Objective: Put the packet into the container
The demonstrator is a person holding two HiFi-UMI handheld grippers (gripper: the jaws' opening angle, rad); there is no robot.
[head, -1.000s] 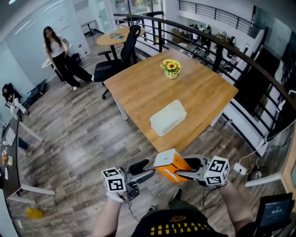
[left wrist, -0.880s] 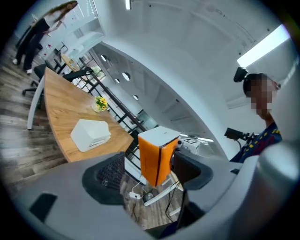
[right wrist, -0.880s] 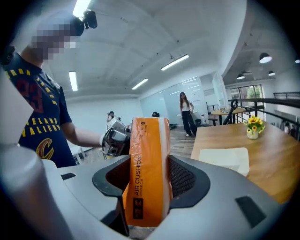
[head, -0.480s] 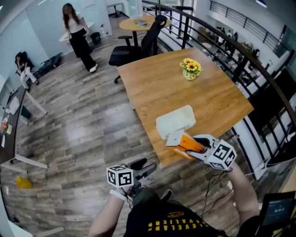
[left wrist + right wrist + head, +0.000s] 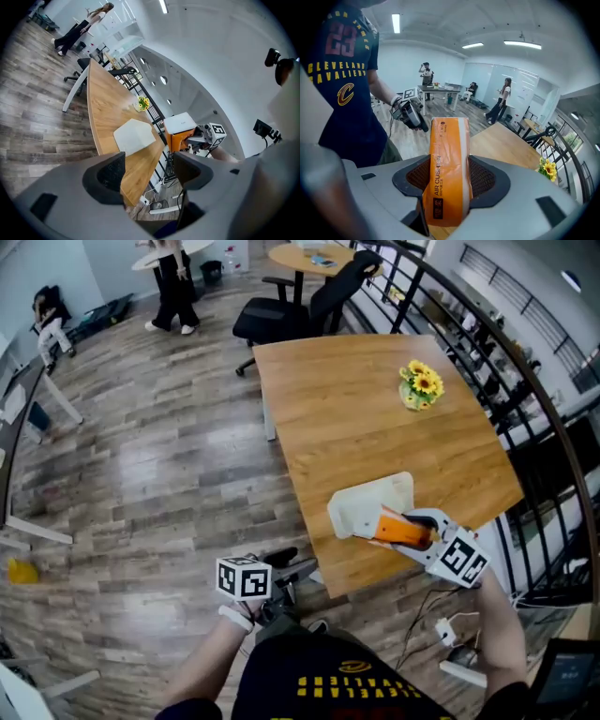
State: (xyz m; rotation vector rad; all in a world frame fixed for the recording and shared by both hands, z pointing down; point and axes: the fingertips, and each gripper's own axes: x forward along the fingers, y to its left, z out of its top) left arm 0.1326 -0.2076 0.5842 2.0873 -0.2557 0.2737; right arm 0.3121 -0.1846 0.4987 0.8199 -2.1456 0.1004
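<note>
Gripping the orange packet [image 5: 446,173] across its narrow sides, the right gripper [image 5: 401,525] holds it over the near end of the white container [image 5: 361,504]. The container sits close to the table [image 5: 356,399] edge nearest the person. The left gripper [image 5: 150,171] hangs low, off the table, with its jaws apart and nothing between them.

The main risk is probably a release too near the rim. The packet juts well past the jaws, so if it lands half on the rim it could tip out and drop over the table edge to the floor. The container looks light and nothing braces it, so a downward push from the packet or jaws may slide it toward that edge. The packet looks soft and may catch on a pad as the jaws part. Whether the container's top is open cannot be told from here. If it is covered, the packet would simply rest on top.
</note>
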